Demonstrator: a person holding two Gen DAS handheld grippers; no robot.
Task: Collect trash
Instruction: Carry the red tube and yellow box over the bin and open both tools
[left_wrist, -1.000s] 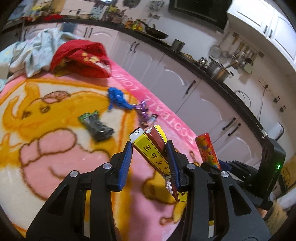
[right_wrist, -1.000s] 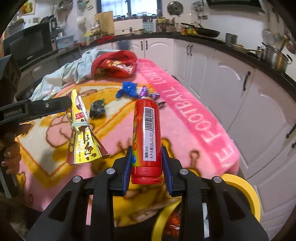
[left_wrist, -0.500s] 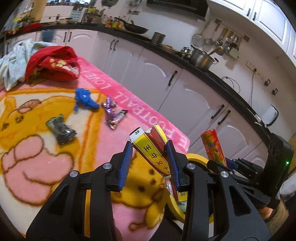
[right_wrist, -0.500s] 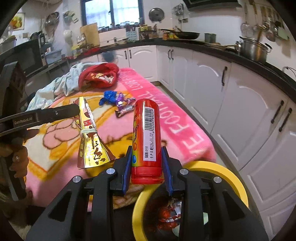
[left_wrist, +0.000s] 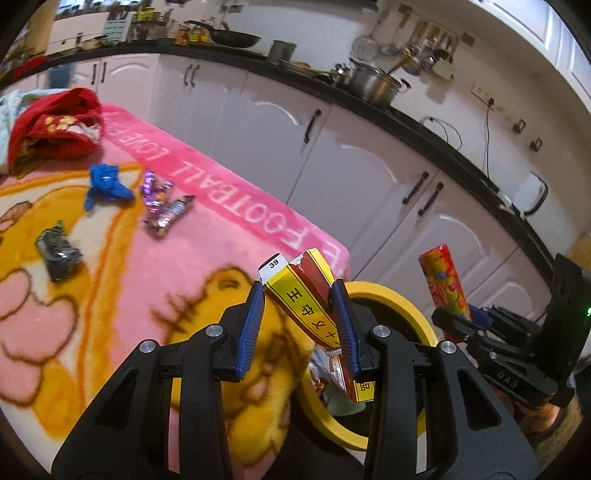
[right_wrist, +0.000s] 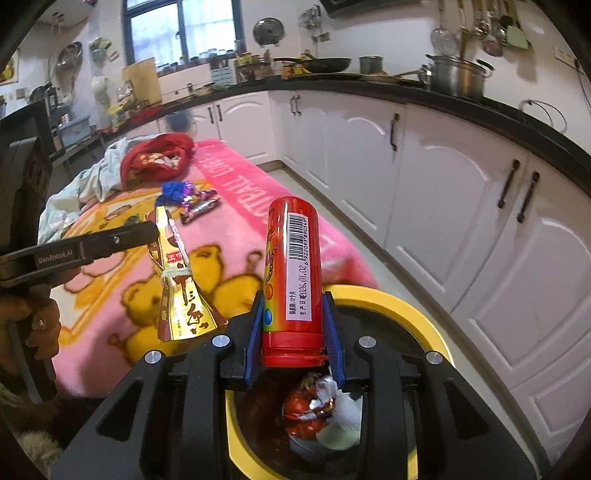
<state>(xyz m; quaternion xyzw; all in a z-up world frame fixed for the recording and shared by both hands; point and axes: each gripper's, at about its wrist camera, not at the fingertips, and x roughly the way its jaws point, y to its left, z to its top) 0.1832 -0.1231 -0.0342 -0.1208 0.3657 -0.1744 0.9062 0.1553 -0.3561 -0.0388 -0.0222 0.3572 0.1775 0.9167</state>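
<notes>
Both grippers have swung from over the pink cartoon blanket (left_wrist: 229, 236) toward the yellow-rimmed round bin (left_wrist: 399, 295), which a second ago barely showed at the frame edge.

From the left wrist camera, we see our left gripper (left_wrist: 299, 325) pinching a yellow-and-red foil snack packet (left_wrist: 306, 295) between its blue pads, near the blanket's corner and over the bin's left rim. Far left on the blanket lie a crumpled blue wrapper (left_wrist: 105, 182), a purple foil wrapper (left_wrist: 155, 186), a silvery candy-bar wrapper (left_wrist: 168, 218) and a dark green wrapper (left_wrist: 57, 249). A red cloth bag (left_wrist: 51, 125) sits at the far end. At right, our right gripper (left_wrist: 458, 321) holds the tube upright beyond the bin.

From the right wrist camera, we see the right gripper clamped on a red cylindrical candy tube (right_wrist: 291, 280) standing upright, directly above the bin's open mouth. Inside the bin lie red and white crumpled wrappers (right_wrist: 317, 406). At left, the left gripper's black finger (right_wrist: 92, 247) carries the gold packet over the blanket, just left of the bin. A hand (right_wrist: 40, 325) grips that tool at the near left edge.
</notes>
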